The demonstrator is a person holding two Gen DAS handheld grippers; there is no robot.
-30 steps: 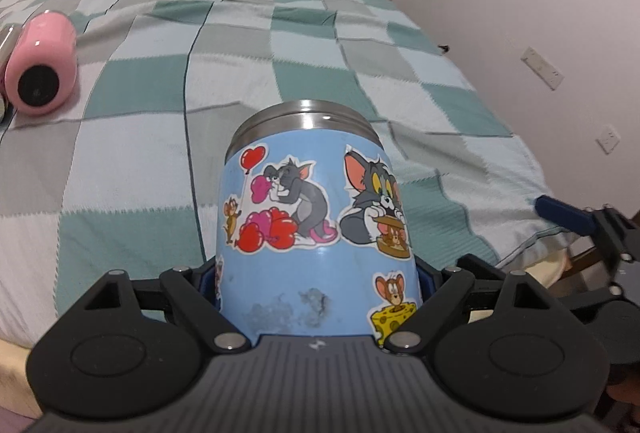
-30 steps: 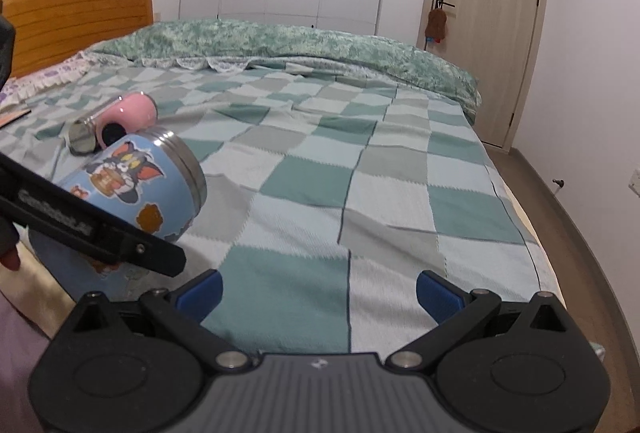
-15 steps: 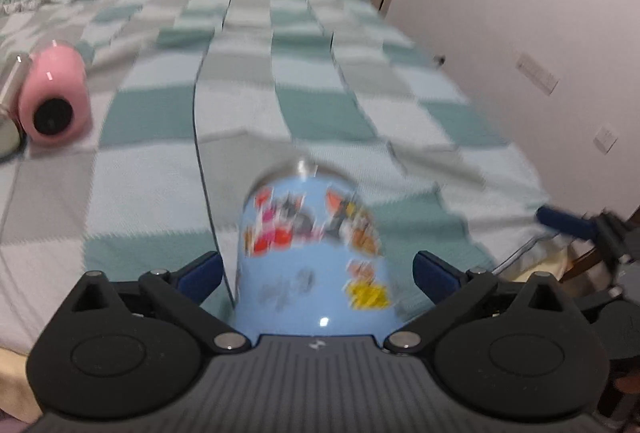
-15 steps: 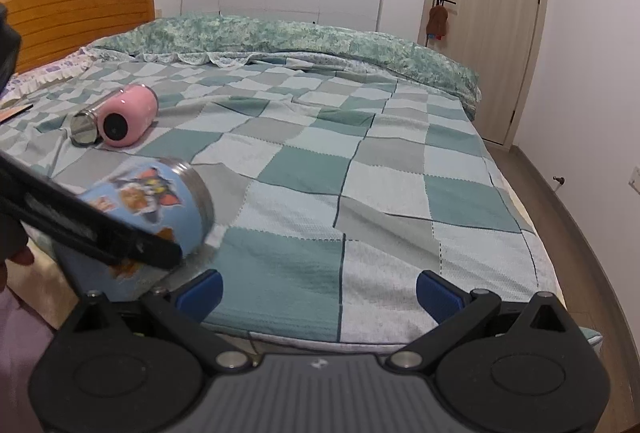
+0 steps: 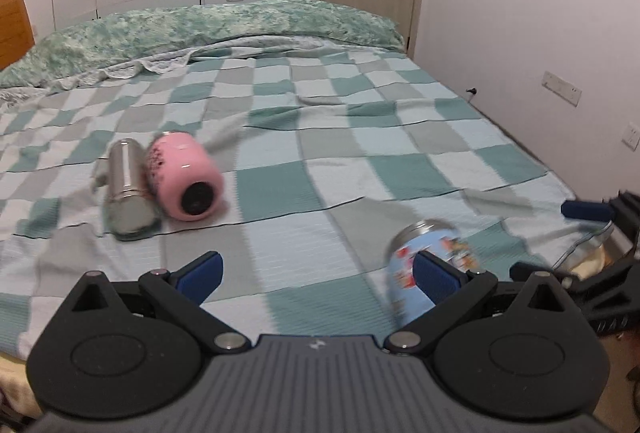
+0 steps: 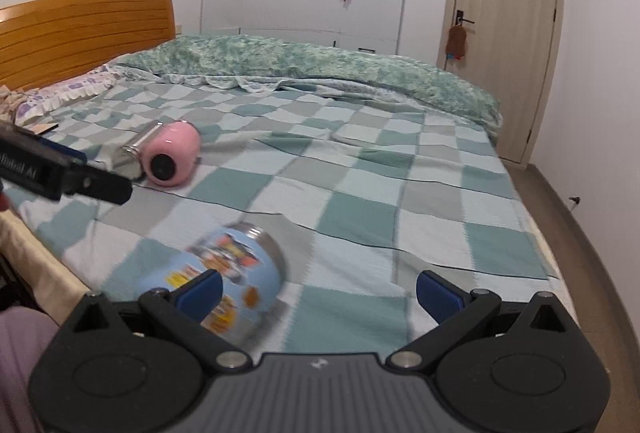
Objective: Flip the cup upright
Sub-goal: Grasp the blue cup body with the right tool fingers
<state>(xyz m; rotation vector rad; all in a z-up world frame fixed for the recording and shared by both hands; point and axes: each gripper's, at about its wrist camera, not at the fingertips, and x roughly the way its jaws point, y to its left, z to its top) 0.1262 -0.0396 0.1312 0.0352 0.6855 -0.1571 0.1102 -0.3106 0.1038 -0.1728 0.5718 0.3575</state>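
The blue cartoon-sticker cup (image 5: 434,261) lies tilted on the checked bedspread near the bed's front edge, steel rim pointing away; it is blurred. My left gripper (image 5: 318,271) is open and empty, the cup just behind its right finger. In the right wrist view the same cup (image 6: 236,273) lies behind my right gripper's left finger. My right gripper (image 6: 320,291) is open and empty. The left gripper's body (image 6: 64,177) shows at the left of that view.
A pink cup (image 5: 184,177) and a steel tumbler (image 5: 126,189) lie on their sides together further up the bed (image 5: 360,137). A folded green duvet (image 5: 200,29) lies across the far end. A wall runs along the right, a door behind.
My left gripper opened and let go of the blue cup, then pulled back and swung left. The cup dropped onto the bed and lies tilted there.
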